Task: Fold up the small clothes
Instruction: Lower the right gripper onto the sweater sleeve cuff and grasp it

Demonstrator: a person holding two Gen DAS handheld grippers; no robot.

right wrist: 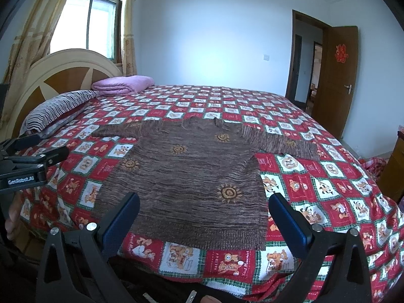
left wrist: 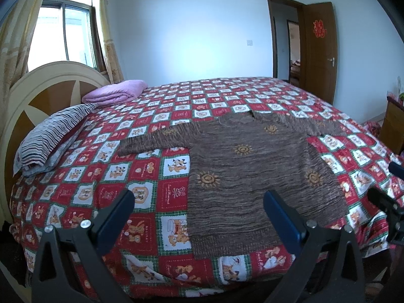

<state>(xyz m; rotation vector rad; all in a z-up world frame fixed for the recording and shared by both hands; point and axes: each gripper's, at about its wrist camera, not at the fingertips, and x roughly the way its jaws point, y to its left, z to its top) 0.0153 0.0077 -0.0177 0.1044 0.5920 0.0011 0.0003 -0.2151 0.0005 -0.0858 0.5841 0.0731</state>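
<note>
A small brown knitted sweater (left wrist: 252, 176) with orange sun motifs lies flat on the bed, both sleeves spread out, hem toward me. It also shows in the right wrist view (right wrist: 192, 176). My left gripper (left wrist: 199, 202) is open and empty, held above the bed's near edge over the sweater's left hem. My right gripper (right wrist: 204, 207) is open and empty, above the sweater's hem. The left gripper (right wrist: 43, 151) shows at the left edge of the right wrist view, and the right gripper (left wrist: 386, 189) at the right edge of the left wrist view.
The bed has a red and white checked cover (left wrist: 151, 176). A striped pillow (left wrist: 53, 136) and a folded purple blanket (left wrist: 116, 92) lie by the headboard (left wrist: 50, 85). An open wooden door (left wrist: 320, 50) is at the far right. A wooden cabinet (right wrist: 394, 166) stands right of the bed.
</note>
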